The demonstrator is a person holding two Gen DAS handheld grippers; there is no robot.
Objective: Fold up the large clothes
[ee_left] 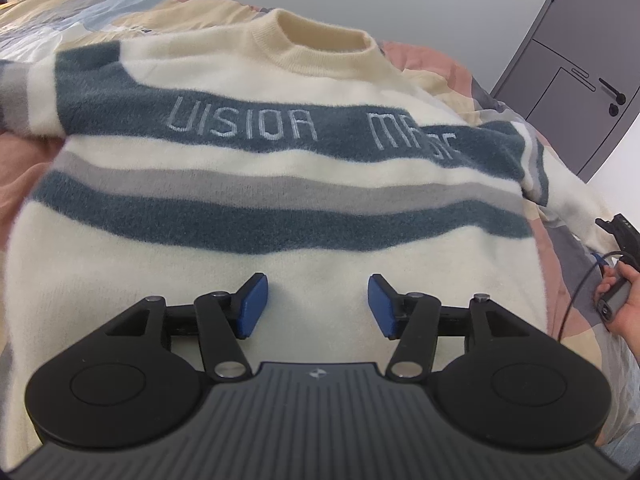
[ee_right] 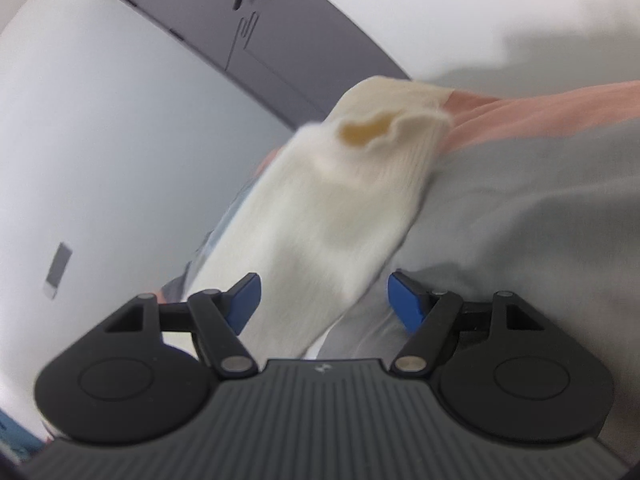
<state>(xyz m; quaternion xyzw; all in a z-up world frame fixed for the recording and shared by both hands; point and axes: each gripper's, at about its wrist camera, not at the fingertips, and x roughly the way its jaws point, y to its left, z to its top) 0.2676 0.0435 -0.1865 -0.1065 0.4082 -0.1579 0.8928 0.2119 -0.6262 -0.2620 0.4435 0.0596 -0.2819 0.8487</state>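
Sweater (ee_left: 260, 208) front in left view; cuff (ee_right: 384, 128) in right

Left wrist view: bright, even, diffuse light with no glare; the sweater (ee_left: 256, 184) is sharp at centre and softens toward the lower left edge, with only a faint shadow beneath the left gripper (ee_left: 318, 306). Strong fisheye bending curves the door (ee_left: 576, 80) and darkens the bottom corners. Right wrist view: equally bright, but motion blur smears the sleeve (ee_right: 320, 220), door (ee_right: 224, 16) and bedding (ee_right: 520, 208); the right gripper (ee_right: 324, 302) stays crisp; a soft grey shadow lies on the wall at upper right
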